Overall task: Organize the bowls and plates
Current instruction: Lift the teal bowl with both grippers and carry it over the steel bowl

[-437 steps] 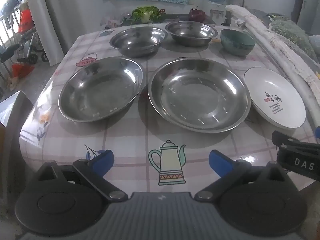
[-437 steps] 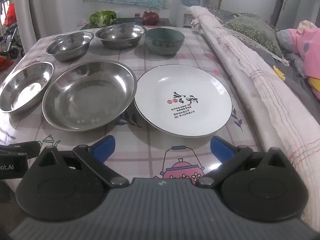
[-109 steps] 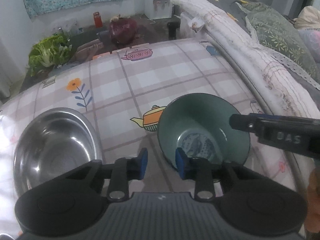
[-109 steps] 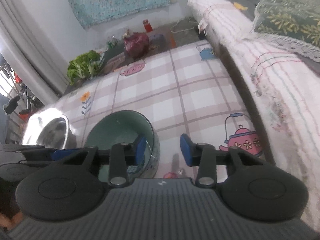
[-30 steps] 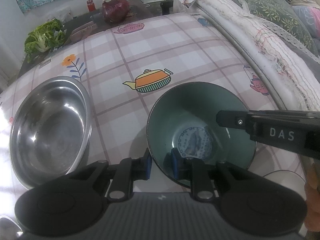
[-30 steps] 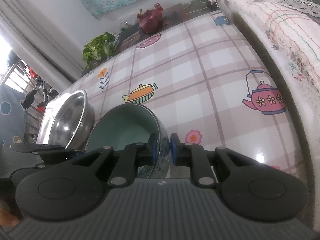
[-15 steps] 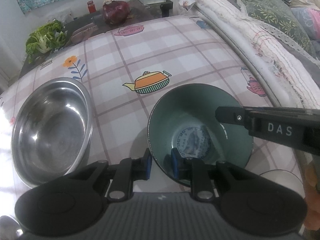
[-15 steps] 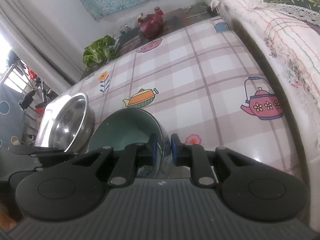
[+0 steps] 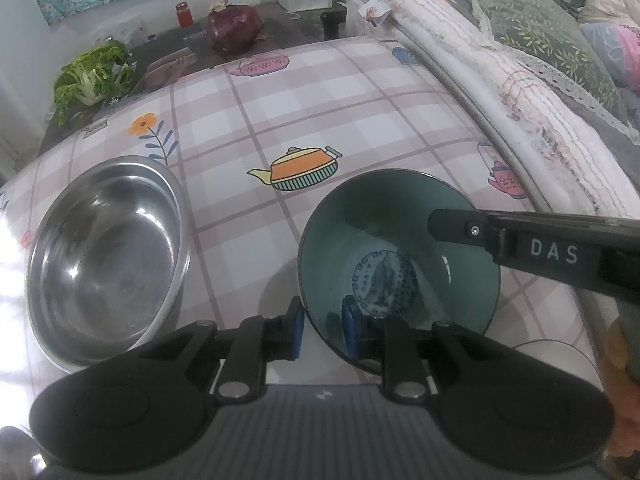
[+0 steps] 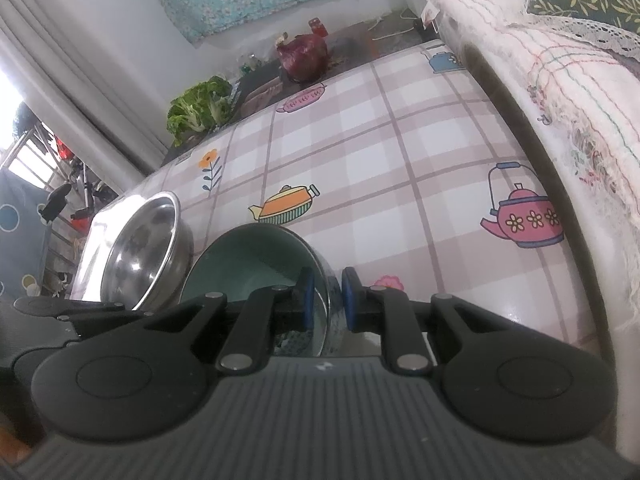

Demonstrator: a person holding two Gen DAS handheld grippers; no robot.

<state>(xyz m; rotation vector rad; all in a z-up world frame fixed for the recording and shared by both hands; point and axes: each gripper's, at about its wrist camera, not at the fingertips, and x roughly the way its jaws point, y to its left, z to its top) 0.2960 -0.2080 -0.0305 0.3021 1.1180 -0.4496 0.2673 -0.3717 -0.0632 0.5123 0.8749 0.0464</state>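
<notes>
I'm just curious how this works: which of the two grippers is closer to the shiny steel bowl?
Left. The left gripper pinches the green bowl's rim on the side facing the steel bowl. The right gripper pinches the green bowl's opposite rim, farther from it.

The left gripper (image 9: pixel 322 330) is matte black plastic with a ribbed grey housing at its base, flanked by two round black discs, and its angled linkage arms are pinned with silver rivets and end in blue pads (image 9: pixel 297 330). The right gripper (image 10: pixel 324 300) has the same build: ribbed grey body, black discs, silver pivot pins, blue fingertips (image 10: pixel 349 298). Seen from the left wrist view, its black side bar carries white letters "DAS" and a small screw
</notes>
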